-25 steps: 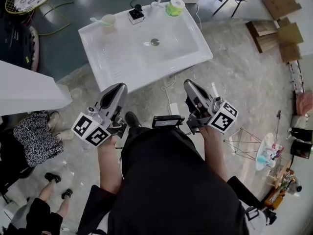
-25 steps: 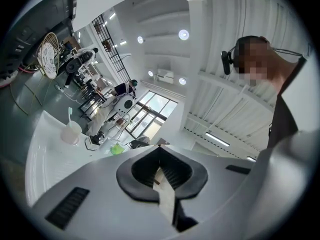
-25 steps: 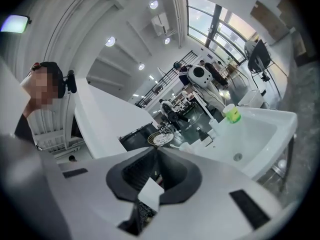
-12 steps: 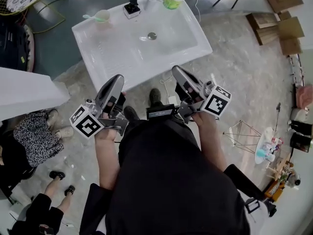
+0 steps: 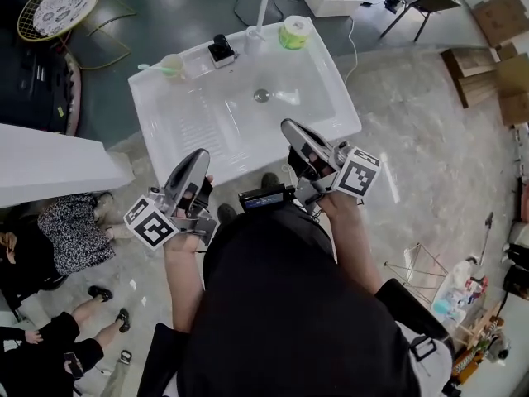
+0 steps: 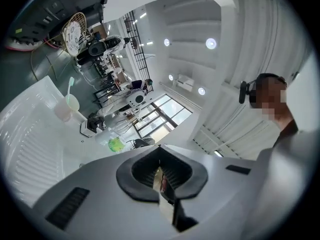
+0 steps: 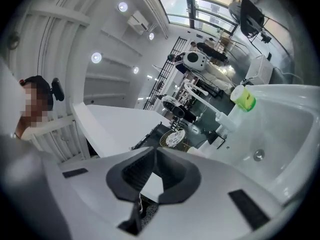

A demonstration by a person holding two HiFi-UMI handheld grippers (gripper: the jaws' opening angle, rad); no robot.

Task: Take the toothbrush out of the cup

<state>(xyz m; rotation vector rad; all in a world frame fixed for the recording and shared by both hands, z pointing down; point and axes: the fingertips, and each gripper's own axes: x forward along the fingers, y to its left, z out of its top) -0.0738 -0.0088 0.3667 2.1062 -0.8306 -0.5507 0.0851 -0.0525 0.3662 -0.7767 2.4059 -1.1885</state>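
Note:
A pale cup [image 5: 172, 64] stands on the far left corner of the white sink [image 5: 202, 126], with a light green toothbrush [image 5: 150, 67] leaning out of it to the left. The left gripper view shows the same cup [image 6: 67, 107] and toothbrush [image 6: 70, 86] far off at the left. My left gripper [image 5: 198, 155] hovers at the sink's near edge, shut and holding nothing. My right gripper [image 5: 289, 127] reaches over the near rim, also shut and holding nothing. Both sets of jaws, left [image 6: 160, 156] and right [image 7: 151, 156], are pressed together.
On the sink's far rim stand a black object [image 5: 221, 50], a white faucet [image 5: 263, 7] and a green roll [image 5: 295, 31]; the drain [image 5: 262, 96] lies mid-basin. A white tabletop [image 5: 50, 164] is at the left, and seated people [image 5: 58, 234] are below it. A round wire seat [image 5: 56, 5] is far left.
Both grippers have moved forward toward the sink and rolled slightly; the right one now reaches over the near rim. Both stay shut.

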